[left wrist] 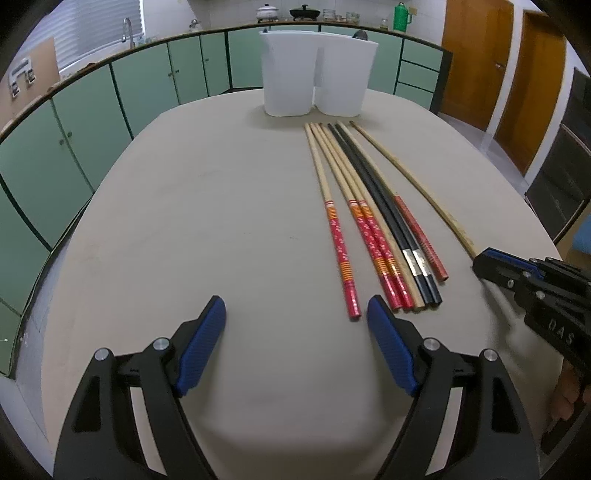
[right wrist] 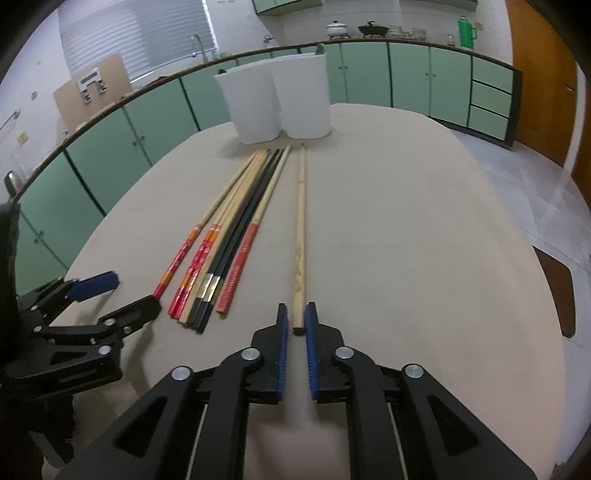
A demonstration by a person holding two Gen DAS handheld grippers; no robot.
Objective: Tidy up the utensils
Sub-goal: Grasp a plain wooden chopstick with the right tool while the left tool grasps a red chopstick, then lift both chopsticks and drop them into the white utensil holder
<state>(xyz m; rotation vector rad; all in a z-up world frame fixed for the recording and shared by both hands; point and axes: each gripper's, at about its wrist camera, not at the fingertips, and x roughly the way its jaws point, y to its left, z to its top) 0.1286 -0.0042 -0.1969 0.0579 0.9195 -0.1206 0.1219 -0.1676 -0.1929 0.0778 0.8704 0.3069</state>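
Several chopsticks lie side by side on the beige table: red-patterned, black and plain ones. A plain bamboo chopstick lies apart on the right; it also shows in the left wrist view. My right gripper is nearly shut around its near end, pads on both sides. It shows from the side in the left wrist view. My left gripper is open and empty, just left of the near chopstick ends. Two white holders stand at the far edge; they also show in the right wrist view.
Green cabinets curve behind the table, with a sink tap, pots and a green flask on the counter. Wooden doors are at the right. The left gripper shows in the right wrist view.
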